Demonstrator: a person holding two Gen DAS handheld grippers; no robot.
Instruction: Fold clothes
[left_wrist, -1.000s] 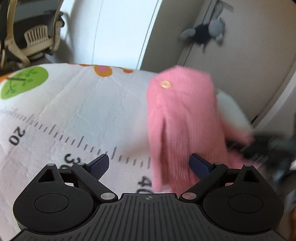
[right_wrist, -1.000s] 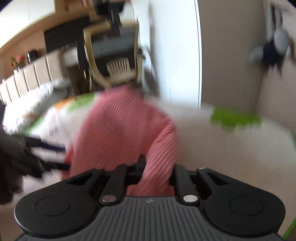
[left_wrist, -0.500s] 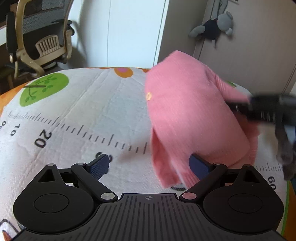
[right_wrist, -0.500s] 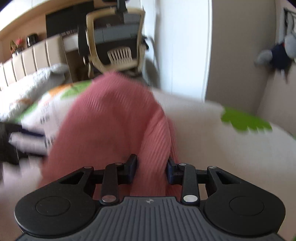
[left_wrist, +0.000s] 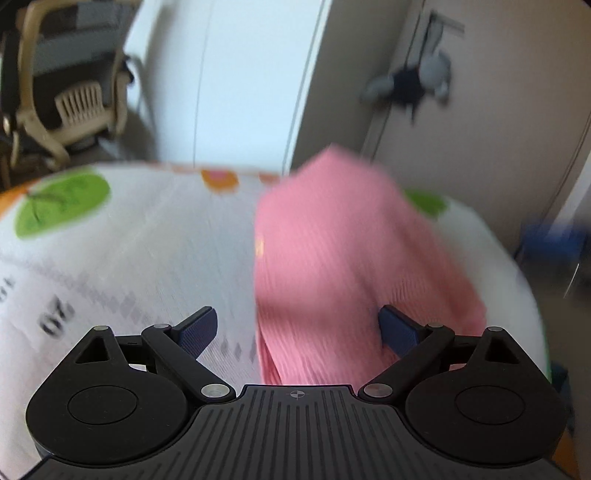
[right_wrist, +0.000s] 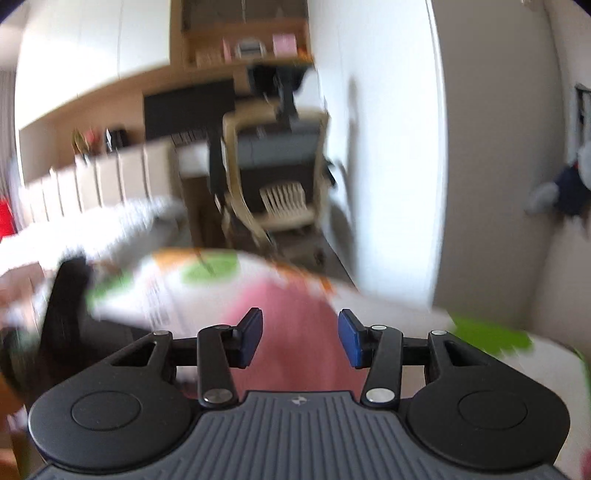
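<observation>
A pink ribbed garment lies bunched on a white mat printed with a ruler scale and green and orange shapes. My left gripper hangs open and wide just in front of the garment's near edge. Its right fingertip is over the cloth and its pads are not pressing. In the right wrist view the garment shows below and between the pads of my right gripper. Those jaws are opening, with a gap on both sides of the cloth. Both views are motion-blurred.
A beige office chair stands past the mat's far left, also visible as the chair ahead of the right gripper. A grey and navy stuffed toy hangs on the beige door at the back right. A white bed lies at the left.
My right gripper was shut on the lifted pink garment, then its jaws spread and it rose away. The garment has sunk onto the mat. The left gripper stayed open.
</observation>
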